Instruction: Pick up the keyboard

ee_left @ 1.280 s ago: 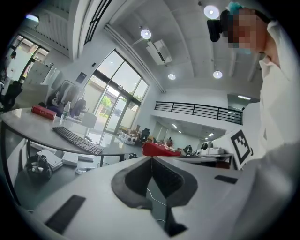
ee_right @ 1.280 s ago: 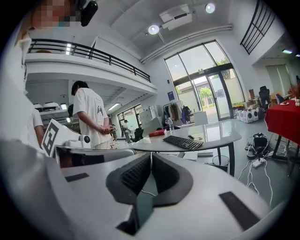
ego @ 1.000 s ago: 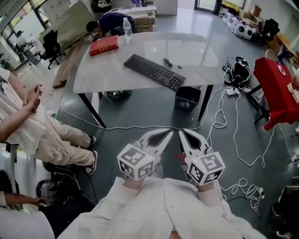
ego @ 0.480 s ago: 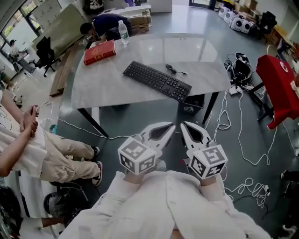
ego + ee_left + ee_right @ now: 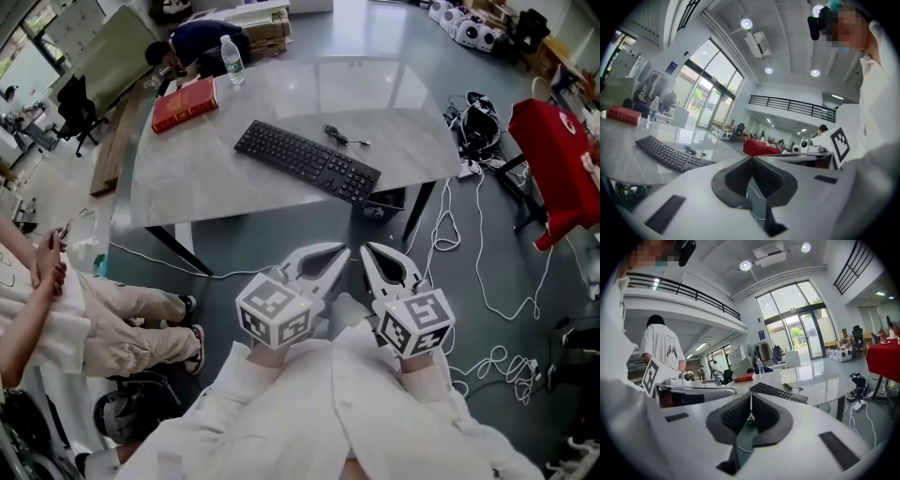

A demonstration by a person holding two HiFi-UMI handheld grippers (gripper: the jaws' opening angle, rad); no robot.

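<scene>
Pale and glossy, the surface [image 5: 192,178] stands on a grey floor [image 5: 281,234]. Reaching is the step in hand, I judge: move closer, spread both pairs of jaws before arrival, and take the keyboard [image 5: 307,161] by its two ends so it lifts level. The left gripper [image 5: 330,257] and right gripper [image 5: 375,259] are each pressed together on nothing, side by side. From them the keyboard lies at twelve o'clock, well apart, slanted from ten to four o'clock near the surface's front edge.

Nothing legible — the red book [image 5: 185,104] cover is too small.
</scene>
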